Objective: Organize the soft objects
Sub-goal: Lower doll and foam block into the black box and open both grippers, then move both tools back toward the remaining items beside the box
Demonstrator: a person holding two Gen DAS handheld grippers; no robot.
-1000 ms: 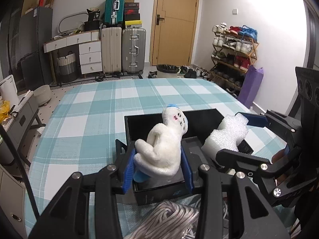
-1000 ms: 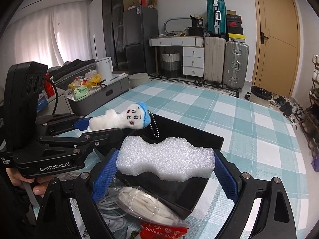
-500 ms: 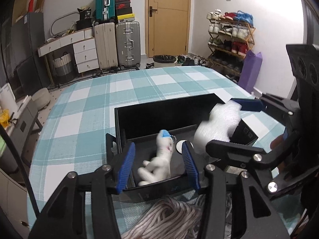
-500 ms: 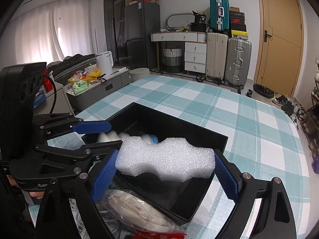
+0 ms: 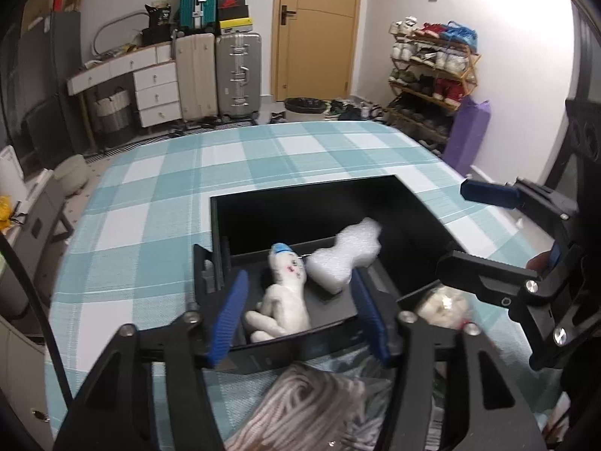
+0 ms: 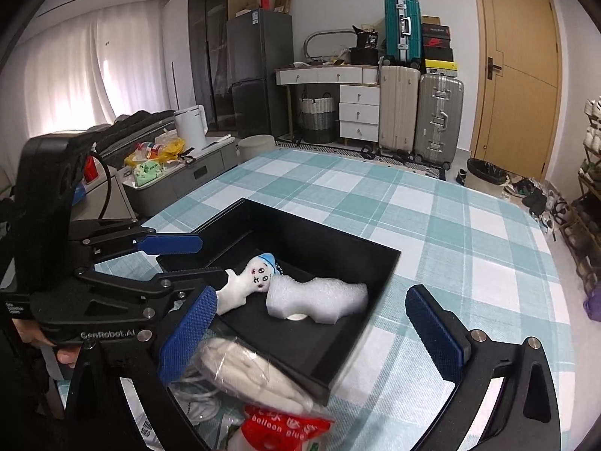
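A white plush doll with a blue cap [image 5: 283, 293] [image 6: 251, 278] lies inside the black box [image 5: 300, 206] [image 6: 338, 240] on the checked table. A white foam block [image 5: 343, 257] [image 6: 317, 298] lies beside it in the box, touching its head. My left gripper [image 5: 298, 315] [image 6: 171, 259] is open and empty over the box's near edge. My right gripper [image 6: 311, 334] [image 5: 469, 221] is open and empty just behind the box.
A coil of pale rope [image 5: 300, 409] lies on the table in front of the box. A clear bag of white gloves [image 6: 248, 372] [image 5: 443, 306] and a red balloon packet [image 6: 281, 426] lie by the box's near corner. The teal checked tablecloth [image 6: 432, 218] stretches beyond.
Both grippers opened. The doll dropped from my left gripper into the box, then the foam block dropped from my right gripper beside it.
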